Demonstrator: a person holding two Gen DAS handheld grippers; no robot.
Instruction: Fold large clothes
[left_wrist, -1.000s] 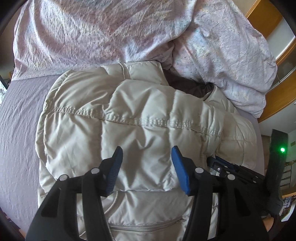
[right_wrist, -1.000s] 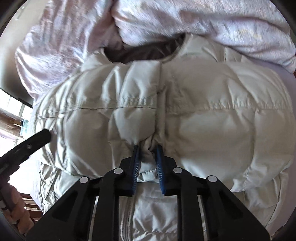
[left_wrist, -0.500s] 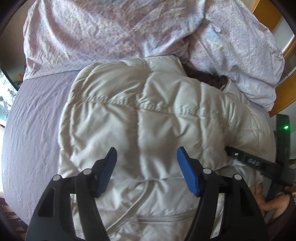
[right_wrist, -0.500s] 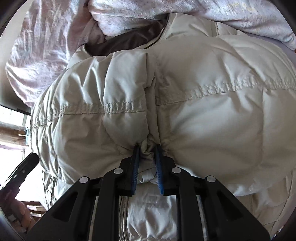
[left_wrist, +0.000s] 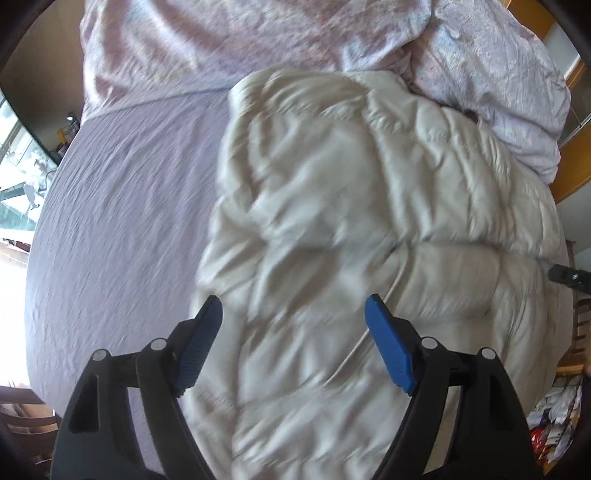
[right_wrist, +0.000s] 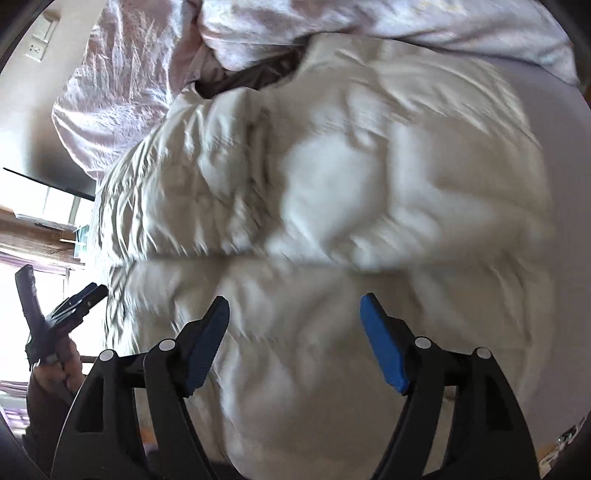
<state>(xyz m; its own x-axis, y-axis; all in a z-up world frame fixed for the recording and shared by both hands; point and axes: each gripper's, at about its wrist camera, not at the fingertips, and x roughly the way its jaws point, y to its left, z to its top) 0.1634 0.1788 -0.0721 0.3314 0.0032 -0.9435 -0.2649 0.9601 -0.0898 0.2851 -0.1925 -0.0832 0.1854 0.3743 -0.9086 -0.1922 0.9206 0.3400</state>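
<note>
Left wrist view: our left tool (left_wrist: 293, 317) hangs over the cream puffer jacket (left_wrist: 369, 221) bunched on the bed (left_wrist: 122, 206), jaws opening, nothing pinched. Our right tool (right_wrist: 294, 314) likewise (between folds, we judge). Next: pick a fresh edge.

Left gripper (left_wrist: 293, 314) above the cream puffer jacket (left_wrist: 369, 221)

Its jaws are opening with nothing pinched between them — the jacket lies beneath and ahead of both blue pads (left_wrist: 388, 350), lavender sheet (left_wrist: 129, 221) spreads beyond the left jaw, and a crumpled pale duvet (left_wrist: 258, 37) lies farther ahead.
</note>
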